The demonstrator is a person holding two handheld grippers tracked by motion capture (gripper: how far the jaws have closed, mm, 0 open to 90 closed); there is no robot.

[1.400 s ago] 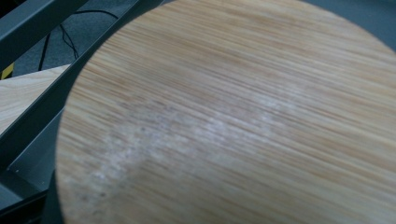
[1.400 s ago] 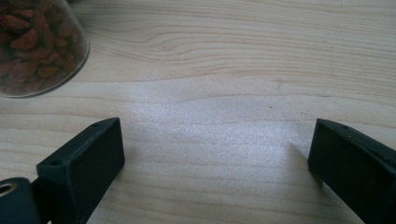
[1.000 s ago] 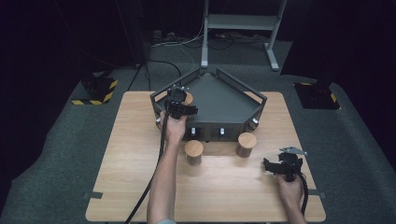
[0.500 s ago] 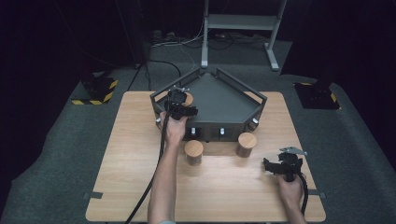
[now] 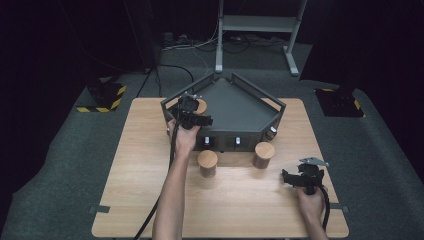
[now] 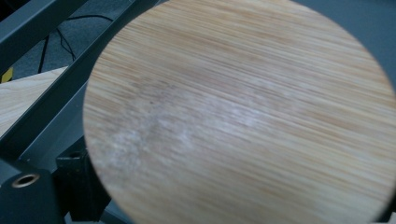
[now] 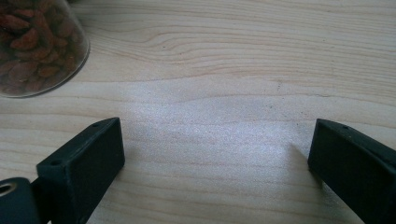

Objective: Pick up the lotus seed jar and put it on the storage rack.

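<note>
Left gripper (image 5: 189, 112) over jar, far-left corner of tray (image 5: 235, 107).
Wooden-lidded jar (image 6: 243, 112) directly beneath, upright; jaws just been opening, grip unclear (right gripper (image 7: 210, 163) apart, idle, near-right).

Round lid (image 6: 238, 112) – pale bamboo, fine straight grain, matt with faint whitish scuffing; tray frame (image 6: 42, 84) dark grey painted metal, smooth satin; table (image 7: 224, 70) light wood, wavy grain, soft sheen; jar (image 7: 37, 44) clear glossy glass over wrinkled reddish dried fruit; right gripper (image 7: 215, 163) jaws – matt black plastic
</note>
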